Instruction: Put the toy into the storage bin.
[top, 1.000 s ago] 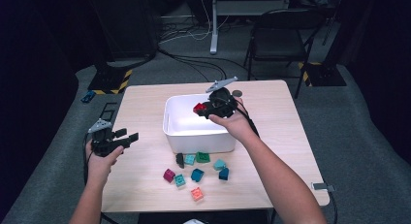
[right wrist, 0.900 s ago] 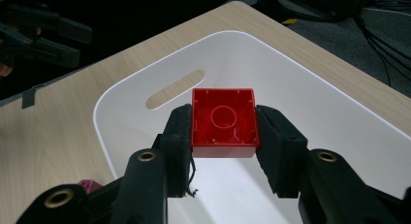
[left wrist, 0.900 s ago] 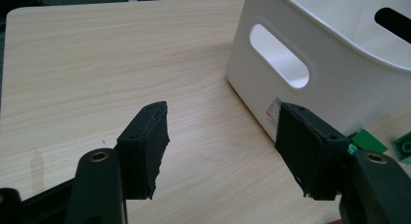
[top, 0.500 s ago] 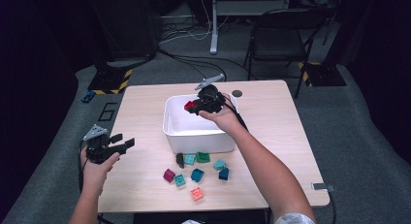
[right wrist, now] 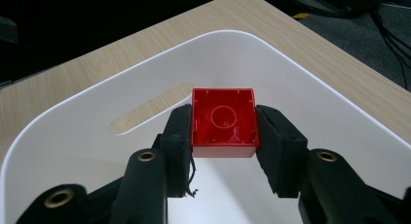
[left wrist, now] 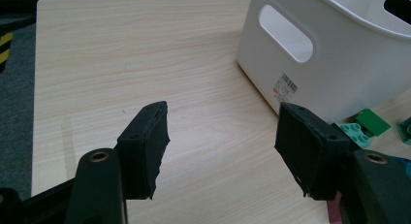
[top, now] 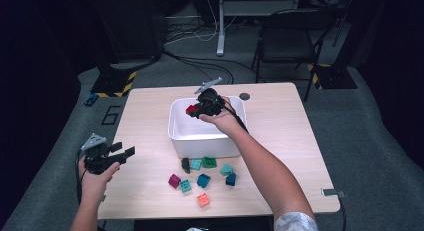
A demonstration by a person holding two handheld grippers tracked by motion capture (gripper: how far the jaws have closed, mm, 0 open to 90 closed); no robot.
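Small square red plastic building brick (right wrist: 224,122) clamped in the right gripper (right wrist: 223,132), both black pads pressed flat against its opposite sides. Turned hollow side toward the camera, so the inside shows: thin walls, a round tube in the middle, little ribs along the upper edge. Glossy, clean, no chips visible. Hanging above the open white plastic tub (top: 181,122), roughly over its middle, not touching the floor or walls. From the high view just a red speck (top: 192,109) at the tip of the right gripper (top: 200,110), near the tub's far-left part.

Left gripper (left wrist: 220,136) wide open with nothing between the jaws, held over bare light wooden table (left wrist: 121,64) to the left of the tub, well apart from it. Same gripper at the table's left edge (top: 122,153) in the high view.

Loose bricks scattered on the table just in front of the tub: a green one (top: 209,162), a couple of teal ones (top: 196,164), a magenta one (top: 174,180), a dark blue one (top: 231,179), an orange one (top: 203,199). Something small and dark (top: 186,164) beside the teal one, probably another brick, too blurry to call.
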